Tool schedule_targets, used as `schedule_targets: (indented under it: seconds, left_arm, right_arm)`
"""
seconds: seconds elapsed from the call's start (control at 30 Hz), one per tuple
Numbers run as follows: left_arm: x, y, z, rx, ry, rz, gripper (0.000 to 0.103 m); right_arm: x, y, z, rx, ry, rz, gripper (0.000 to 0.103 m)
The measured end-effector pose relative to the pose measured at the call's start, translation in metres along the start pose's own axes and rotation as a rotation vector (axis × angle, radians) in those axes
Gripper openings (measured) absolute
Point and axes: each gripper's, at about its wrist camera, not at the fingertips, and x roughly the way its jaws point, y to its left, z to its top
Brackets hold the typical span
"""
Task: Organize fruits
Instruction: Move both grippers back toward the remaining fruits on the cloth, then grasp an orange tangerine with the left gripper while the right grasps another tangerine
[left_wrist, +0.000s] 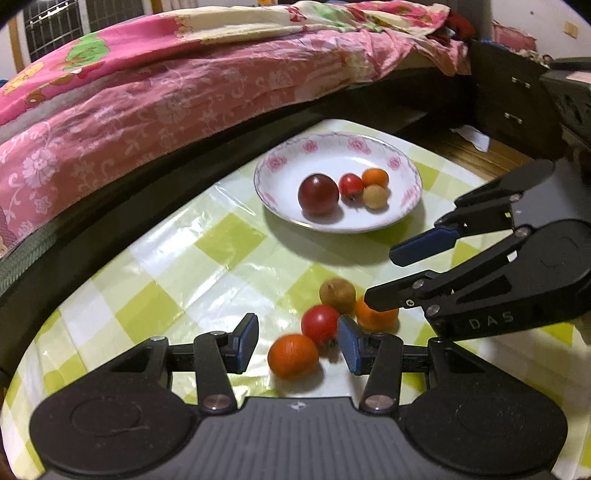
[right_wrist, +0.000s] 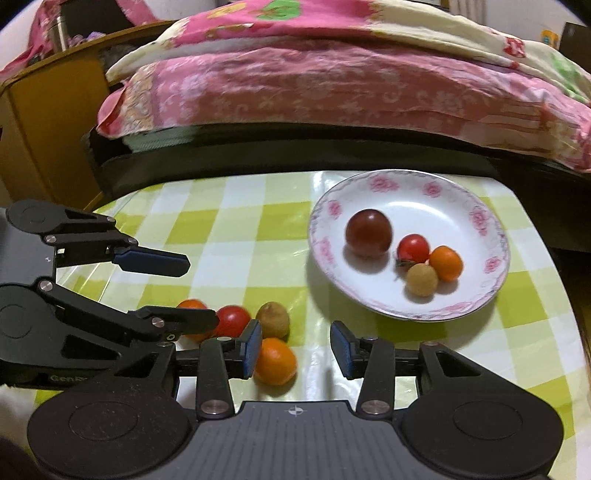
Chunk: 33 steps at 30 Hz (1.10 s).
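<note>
Left gripper: jaws spread wide, empty; an orange and a cherry tomato lie between its fingers on the checked tablecloth.
Right gripper: jaws apart, empty; another orange touches its left pad.
Plate: holds four fruits, well beyond both grippers.

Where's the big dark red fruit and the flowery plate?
Big dark red round fruit (right_wrist: 368, 232): right wrist view, middle of its skin.
White china plate with pink flowers (right_wrist: 430, 189): right wrist view, far rim.

Home bedroom, pink floral quilt on bed, checked tablecloth, wooden cabinet
</note>
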Motion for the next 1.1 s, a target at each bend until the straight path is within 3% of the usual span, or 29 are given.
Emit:
schedule_targets:
  seconds: [0.33,0.67,0.8,1.1]
  left_arm:
    - [0.008,-0.003,-0.014,0.069,0.036,-0.019,0.055]
    - [0.025,0.001,-0.017,0.072,0.047,-0.004,0.054]
    - [0.027,0.000,-0.016,0.072,0.036,0.000,0.048]
    - [0.024,-0.002,-0.018,0.065,0.046,0.002,0.041]
  right_arm:
    - [0.015,0.008,-0.007,-0.064,0.068,0.011,0.039]
    - [0.024,0.010,-0.007,-0.081,0.094,0.004,0.038]
    - [0.024,0.011,-0.006,-0.089,0.089,0.003,0.027]
    - [0.021,0.007,-0.006,-0.073,0.098,-0.019,0.027]
